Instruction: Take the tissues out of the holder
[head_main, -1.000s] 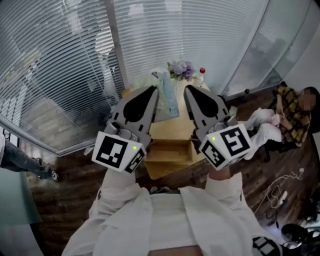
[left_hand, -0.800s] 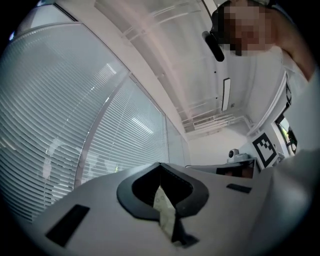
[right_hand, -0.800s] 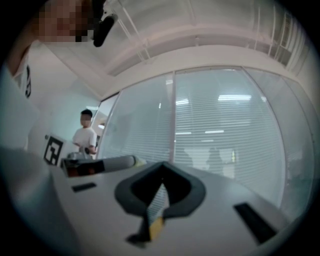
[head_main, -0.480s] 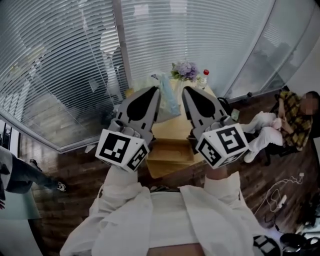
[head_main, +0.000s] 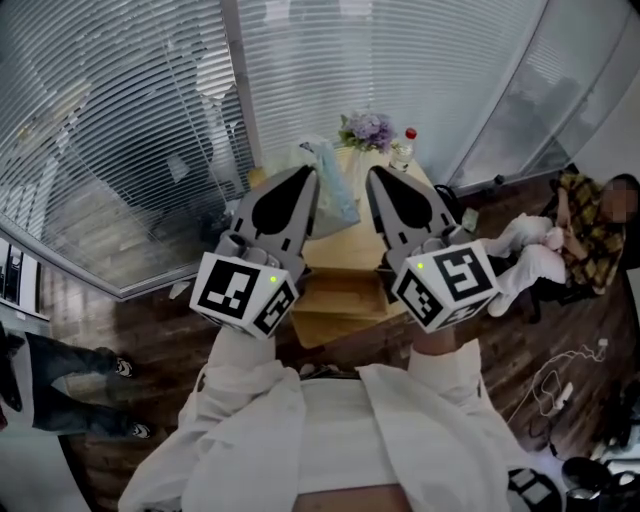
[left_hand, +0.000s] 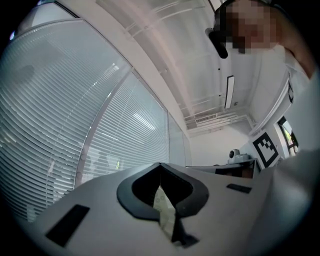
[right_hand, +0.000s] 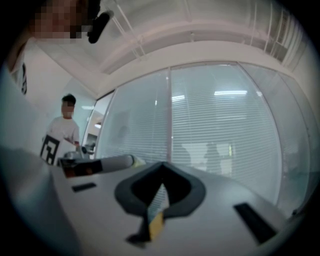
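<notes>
In the head view a pale blue and white tissue holder (head_main: 333, 190) stands on the small wooden table (head_main: 345, 262), far below and between my two raised grippers. My left gripper (head_main: 306, 172) points at the table's left side, jaws together and nothing held. My right gripper (head_main: 374, 172) mirrors it on the other side, also shut and empty. Both hang well above the holder, touching nothing. The left gripper view shows only my left gripper (left_hand: 160, 165) against blinds and ceiling. The right gripper view shows my right gripper (right_hand: 161, 164) against window blinds. Neither gripper view shows the holder.
A bunch of purple flowers (head_main: 366, 130) and a red-capped bottle (head_main: 403, 150) stand at the table's far end. An open wooden tray (head_main: 340, 300) sits at its near edge. A seated person (head_main: 592, 212) is at the right, someone's legs (head_main: 70, 395) at the left. Blinds cover the windows behind.
Both grippers have stayed raised and shut, shifting only slightly. The person at the left edge has walked further down the frame.
</notes>
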